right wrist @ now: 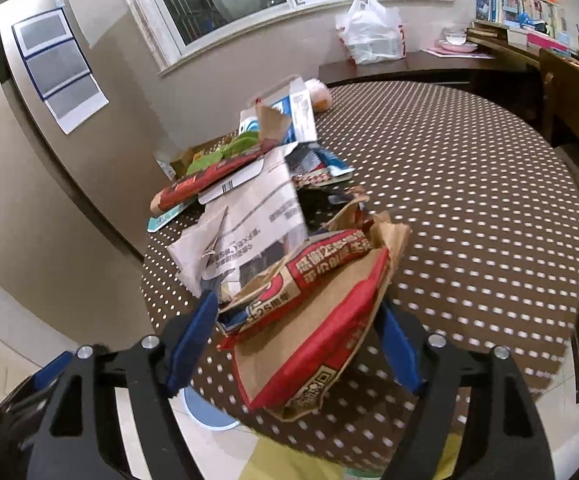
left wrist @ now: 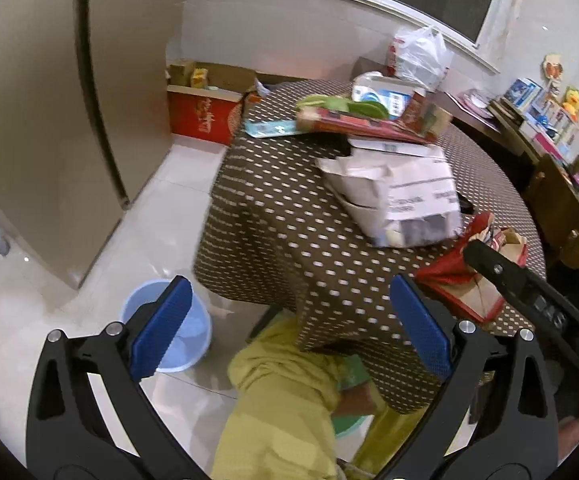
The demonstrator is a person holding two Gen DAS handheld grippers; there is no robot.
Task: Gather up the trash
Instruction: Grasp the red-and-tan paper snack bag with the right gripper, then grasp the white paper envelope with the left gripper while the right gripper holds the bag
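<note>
A red and brown paper bag (right wrist: 313, 320) lies at the near edge of the dotted brown tablecloth (right wrist: 469, 208). My right gripper (right wrist: 293, 340) stands around it, one blue pad on each side, jaws wide apart. The same bag (left wrist: 461, 276) shows in the left wrist view under the right gripper's black arm. Behind it lie a white mailer bag (right wrist: 245, 232), a red box (right wrist: 205, 184) and blue-white cartons (right wrist: 289, 120). My left gripper (left wrist: 289, 320) is open and empty, held over the table's edge. A light blue bin (left wrist: 185, 328) stands on the floor below.
A steel fridge (left wrist: 49, 120) stands at left. A red cardboard box (left wrist: 205, 116) sits on the floor by the wall. A white plastic bag (right wrist: 369, 32) rests on a dark sideboard (right wrist: 449, 68). A yellow-green stool or cloth (left wrist: 281, 396) is under the table.
</note>
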